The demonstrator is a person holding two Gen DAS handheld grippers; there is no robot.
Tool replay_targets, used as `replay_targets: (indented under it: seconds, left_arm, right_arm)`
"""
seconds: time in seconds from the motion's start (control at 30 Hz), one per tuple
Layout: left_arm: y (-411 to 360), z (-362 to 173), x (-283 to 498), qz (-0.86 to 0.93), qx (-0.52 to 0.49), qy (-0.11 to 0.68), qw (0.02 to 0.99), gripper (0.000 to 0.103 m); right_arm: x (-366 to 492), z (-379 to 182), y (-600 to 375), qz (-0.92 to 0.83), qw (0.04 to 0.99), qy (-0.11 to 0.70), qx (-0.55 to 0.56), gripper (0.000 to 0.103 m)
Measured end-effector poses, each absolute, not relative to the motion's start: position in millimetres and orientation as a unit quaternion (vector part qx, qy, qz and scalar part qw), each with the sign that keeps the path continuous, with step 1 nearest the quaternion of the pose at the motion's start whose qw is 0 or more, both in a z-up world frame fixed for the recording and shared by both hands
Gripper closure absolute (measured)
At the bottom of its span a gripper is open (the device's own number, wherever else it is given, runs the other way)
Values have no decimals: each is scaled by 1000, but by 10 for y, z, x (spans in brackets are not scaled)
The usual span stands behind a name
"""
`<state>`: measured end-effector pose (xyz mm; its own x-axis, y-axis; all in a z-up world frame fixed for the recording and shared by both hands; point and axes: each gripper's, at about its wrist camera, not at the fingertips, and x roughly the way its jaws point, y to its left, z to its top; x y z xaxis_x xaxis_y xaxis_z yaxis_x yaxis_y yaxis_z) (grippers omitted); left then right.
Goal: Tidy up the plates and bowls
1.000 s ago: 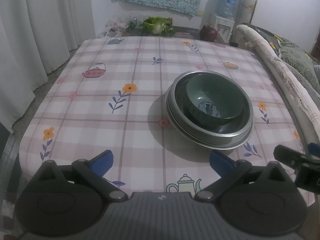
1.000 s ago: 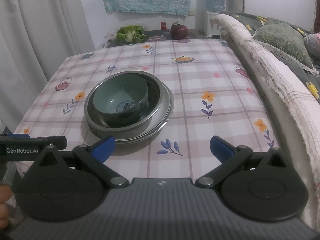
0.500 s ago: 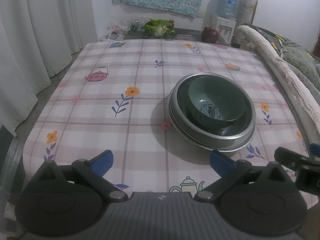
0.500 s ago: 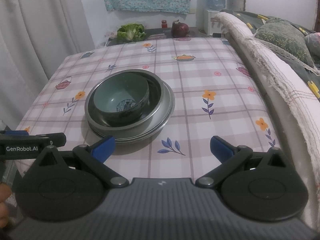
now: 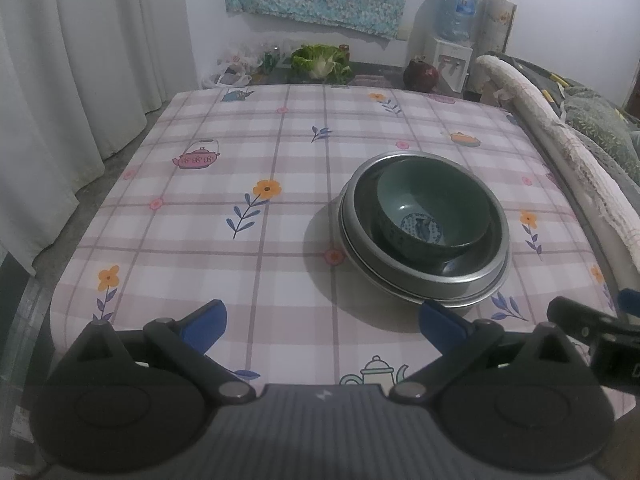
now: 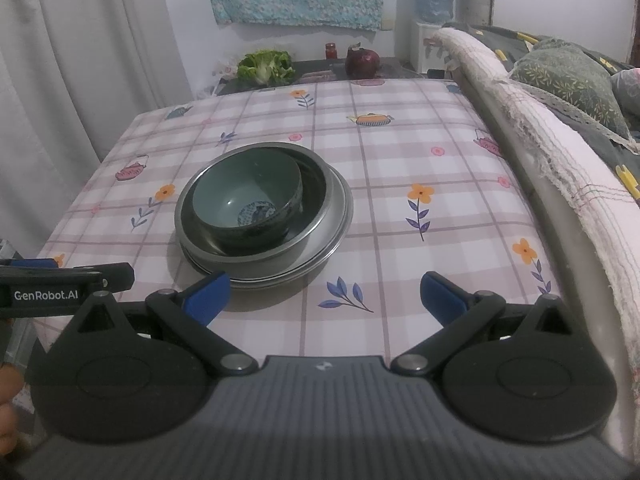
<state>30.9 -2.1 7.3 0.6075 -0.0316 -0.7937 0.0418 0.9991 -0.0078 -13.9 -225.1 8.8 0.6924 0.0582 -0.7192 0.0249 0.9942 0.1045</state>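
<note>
we held the left gripper and right gripper spread wide, empty, near the green bowl nested in stacked metal plates.

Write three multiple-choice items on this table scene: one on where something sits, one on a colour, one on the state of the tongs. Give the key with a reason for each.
1. Where is the green bowl?
A. Nested inside the metal dishes
B. Alone on the tablecloth
C. Held in the left tongs

2. What colour are the pads on the tongs' fingers?
A. Red
B. Blue
C. Yellow

3. What state are both tongs in?
A. Shut on a plate
B. Shut on nothing
C. Open and empty

Key:
1 A: the bowl sits within the stacked metal dishes on the tablecloth.
2 B: the pads show blue in both wrist views.
3 C: the left tongs and right tongs have their fingers spread wide, with only cloth between them.
</note>
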Motion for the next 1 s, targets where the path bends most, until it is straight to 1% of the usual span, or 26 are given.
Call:
replay_targets:
  seconds: [1.0]
  left_arm:
    - [-20, 97, 286, -19, 7, 443, 896, 0]
  right_arm:
    - [-174, 111, -2254, 12, 918, 392, 58, 1]
